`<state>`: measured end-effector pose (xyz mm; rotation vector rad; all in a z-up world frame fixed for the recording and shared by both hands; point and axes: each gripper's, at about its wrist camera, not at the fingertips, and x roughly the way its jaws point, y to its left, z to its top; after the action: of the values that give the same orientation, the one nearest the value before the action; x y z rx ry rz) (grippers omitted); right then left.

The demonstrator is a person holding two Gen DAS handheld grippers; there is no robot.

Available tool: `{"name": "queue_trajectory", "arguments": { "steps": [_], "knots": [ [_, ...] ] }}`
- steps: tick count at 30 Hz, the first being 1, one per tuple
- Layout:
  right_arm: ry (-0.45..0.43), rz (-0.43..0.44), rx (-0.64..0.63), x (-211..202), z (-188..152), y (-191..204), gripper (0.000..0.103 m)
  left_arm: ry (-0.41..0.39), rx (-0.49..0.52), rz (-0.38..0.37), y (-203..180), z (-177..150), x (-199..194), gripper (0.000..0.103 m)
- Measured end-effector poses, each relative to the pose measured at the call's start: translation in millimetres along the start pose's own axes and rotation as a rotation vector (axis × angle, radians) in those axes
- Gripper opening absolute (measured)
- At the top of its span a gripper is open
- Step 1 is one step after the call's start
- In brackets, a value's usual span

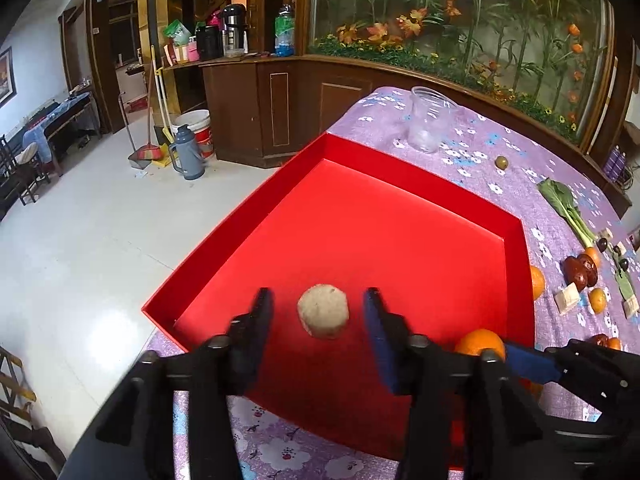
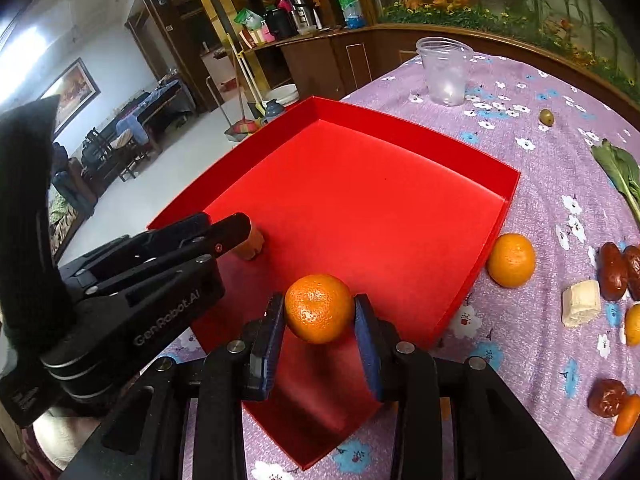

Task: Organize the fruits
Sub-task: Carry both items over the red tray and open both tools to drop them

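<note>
A large red tray lies on the purple flowered table. My left gripper is open over the tray's near left part, with a tan banana piece lying on the tray floor between its fingers, untouched. In the right wrist view the left gripper hides most of that piece. My right gripper is shut on an orange and holds it above the tray's near edge; the orange also shows in the left wrist view.
Right of the tray lie another orange, red dates, a banana piece, a small orange, and a leafy green. A clear plastic cup and a green olive-like fruit sit at the far side.
</note>
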<state>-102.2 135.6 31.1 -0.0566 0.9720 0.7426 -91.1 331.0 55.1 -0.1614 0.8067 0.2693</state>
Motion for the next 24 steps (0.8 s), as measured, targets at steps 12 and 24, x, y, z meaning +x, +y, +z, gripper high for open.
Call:
{"name": "queue_trajectory", "arguments": {
  "steps": [12, 24],
  "knots": [
    [-0.069, 0.002, -0.008, -27.9, -5.1, -5.7, 0.055, -0.037, -0.031, -0.012, -1.4, -0.1, -25.5, 0.069],
    [-0.178, -0.034, 0.142, -101.8, -39.6, -70.2, 0.058, -0.060, 0.048, -0.052, -39.1, -8.1, -55.9, 0.073]
  ]
}}
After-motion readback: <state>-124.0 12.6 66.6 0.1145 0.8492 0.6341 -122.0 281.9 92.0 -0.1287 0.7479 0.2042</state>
